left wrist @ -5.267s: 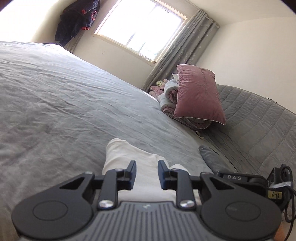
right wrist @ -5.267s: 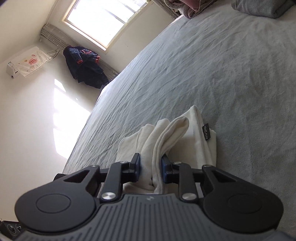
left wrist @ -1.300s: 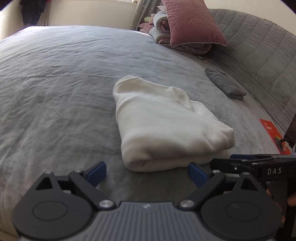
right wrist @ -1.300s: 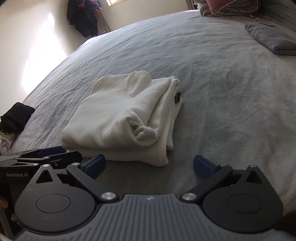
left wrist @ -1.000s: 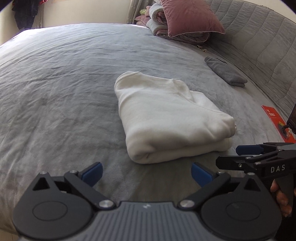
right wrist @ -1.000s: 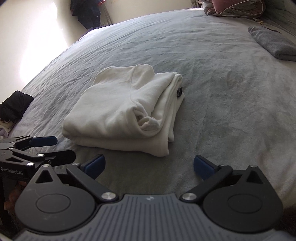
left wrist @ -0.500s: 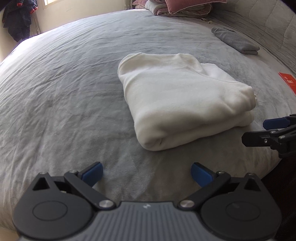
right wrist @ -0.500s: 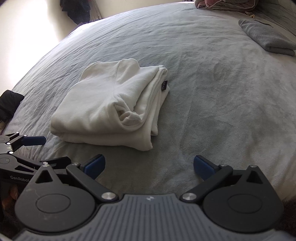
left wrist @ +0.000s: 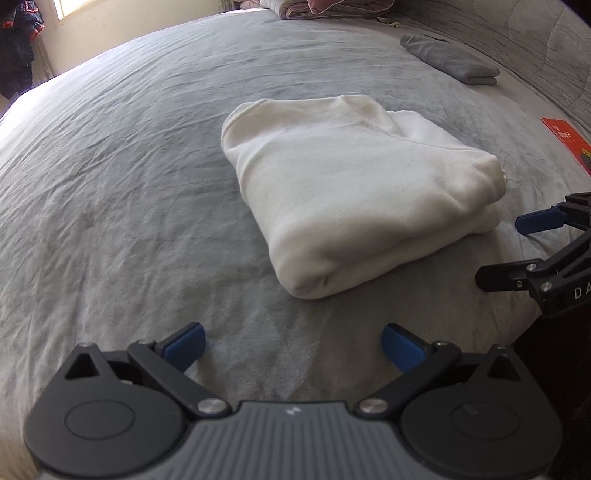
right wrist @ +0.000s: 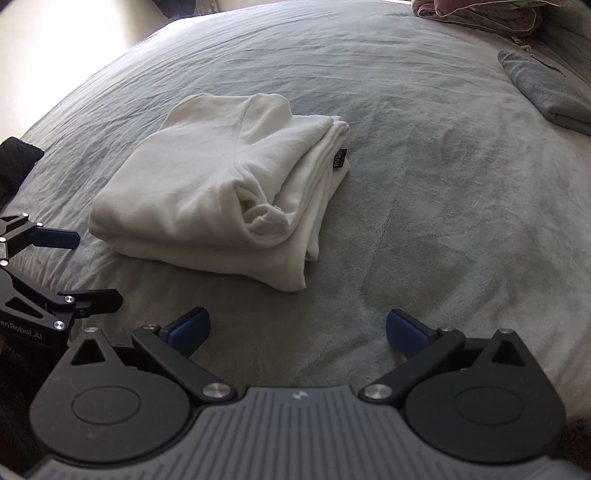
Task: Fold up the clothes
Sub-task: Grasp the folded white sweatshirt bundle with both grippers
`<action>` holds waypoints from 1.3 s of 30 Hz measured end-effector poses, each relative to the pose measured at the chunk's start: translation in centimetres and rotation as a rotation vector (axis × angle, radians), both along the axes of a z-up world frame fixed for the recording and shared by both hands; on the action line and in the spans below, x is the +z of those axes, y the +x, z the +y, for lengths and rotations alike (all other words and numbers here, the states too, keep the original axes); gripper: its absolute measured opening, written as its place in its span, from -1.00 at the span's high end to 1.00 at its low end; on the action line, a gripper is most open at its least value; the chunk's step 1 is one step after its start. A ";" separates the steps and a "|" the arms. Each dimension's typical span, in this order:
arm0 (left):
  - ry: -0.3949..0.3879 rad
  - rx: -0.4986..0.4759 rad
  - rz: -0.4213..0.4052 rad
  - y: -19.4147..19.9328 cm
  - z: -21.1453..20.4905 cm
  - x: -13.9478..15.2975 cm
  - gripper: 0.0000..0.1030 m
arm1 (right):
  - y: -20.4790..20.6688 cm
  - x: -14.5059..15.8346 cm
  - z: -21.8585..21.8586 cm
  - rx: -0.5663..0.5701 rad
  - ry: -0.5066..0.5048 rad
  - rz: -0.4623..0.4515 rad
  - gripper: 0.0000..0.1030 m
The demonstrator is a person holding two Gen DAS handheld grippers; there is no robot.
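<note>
A white garment (left wrist: pixel 354 195) lies folded into a thick rectangle on the grey bed (left wrist: pixel 110 192). In the right wrist view the same folded garment (right wrist: pixel 221 199) shows its layered open edge and a small dark label. My left gripper (left wrist: pixel 293 347) is open, held back from the garment near the bed's front edge, nothing between its blue pads. My right gripper (right wrist: pixel 297 332) is open too, likewise short of the garment. Each gripper appears in the other's view: the right gripper (left wrist: pixel 517 251) at the right edge, the left gripper (right wrist: pixel 88 266) at the left edge.
A folded grey garment (left wrist: pixel 450 61) lies at the far right of the bed, also the grey garment (right wrist: pixel 546 92). Pillows and bedding (left wrist: pixel 325 7) are piled at the back. A red booklet (left wrist: pixel 567 142) lies by the quilted headboard (left wrist: pixel 517 29). Dark clothes (left wrist: pixel 16 48) hang far left.
Both grippers, shut about 5 s ago with the right one on the white cloth, now stand open. Over the last second both drew back and tilted down; the folded garment stayed put.
</note>
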State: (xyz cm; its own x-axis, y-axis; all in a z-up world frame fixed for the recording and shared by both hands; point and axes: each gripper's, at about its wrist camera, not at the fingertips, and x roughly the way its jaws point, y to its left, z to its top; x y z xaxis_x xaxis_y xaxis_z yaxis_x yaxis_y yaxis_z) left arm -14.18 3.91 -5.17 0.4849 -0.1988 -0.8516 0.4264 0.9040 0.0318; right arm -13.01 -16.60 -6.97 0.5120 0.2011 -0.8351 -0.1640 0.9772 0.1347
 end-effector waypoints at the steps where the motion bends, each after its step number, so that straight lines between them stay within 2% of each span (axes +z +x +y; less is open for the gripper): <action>1: -0.003 -0.006 0.003 0.1 0.1 0.2 -0.99 | 0.1 0.0 0.2 0.018 -0.019 0.009 -1.00; 4: -0.005 -0.029 0.001 0.6 0.4 0.8 -0.99 | 0.7 0.3 0.3 0.060 -0.039 0.037 -1.00; 6: -0.004 -0.050 -0.002 1.0 0.6 1.1 -0.99 | 1.0 0.6 -0.3 0.051 0.004 0.048 -1.00; 10: -0.027 -0.096 0.002 1.9 1.5 1.3 -0.99 | 1.7 1.7 -3.2 -0.023 0.249 0.082 -1.00; 13: -0.084 -0.114 0.019 3.0 2.6 1.4 -0.99 | 2.4 1.9 -5.2 -0.066 0.398 0.105 -1.00; 18: -0.294 -0.099 0.076 5.2 4.9 1.4 -0.99 | 3.3 1.9 -6.7 -0.123 0.476 0.112 -1.00; 23: -0.586 -0.050 0.158 7.7 6.5 0.7 -0.99 | 4.7 1.1 -6.9 -0.138 0.554 0.135 -1.00; 26: -0.674 -0.012 0.179 9.0 6.5 -0.1 -0.96 | 5.8 0.5 -6.8 -0.143 0.607 0.138 -0.96; 28: -0.699 0.006 0.177 9.4 6.0 -0.6 -0.85 | 6.4 0.2 -6.8 -0.152 0.631 0.134 -0.84; 29: -0.711 0.011 0.169 9.5 5.6 -0.8 -0.70 | 6.7 0.0 -6.7 -0.154 0.646 0.131 -0.72; 31: -0.719 0.028 0.132 9.4 5.1 -1.0 -0.67 | 7.2 -0.4 -6.9 -0.167 0.678 0.129 -0.55; 34: -0.703 0.070 0.068 8.8 4.4 -1.2 -0.48 | 7.6 -1.2 -7.3 -0.197 0.726 0.126 -0.32; 36: -0.682 0.096 0.025 8.3 4.3 -0.8 -0.18 | 7.6 -1.4 -7.5 -0.208 0.741 0.121 -0.15; 39: -0.650 0.113 -0.022 7.7 3.8 0.0 -0.01 | 7.4 -1.2 -7.6 -0.212 0.745 0.106 -0.01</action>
State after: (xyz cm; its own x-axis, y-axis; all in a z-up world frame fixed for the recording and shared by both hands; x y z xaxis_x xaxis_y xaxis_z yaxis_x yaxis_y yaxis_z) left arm -6.53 7.72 -5.22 0.5492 -0.6160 -0.5648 0.3333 0.7812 -0.5279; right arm -5.59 -24.16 -8.15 0.5269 0.6346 -0.5653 0.0668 0.6322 0.7719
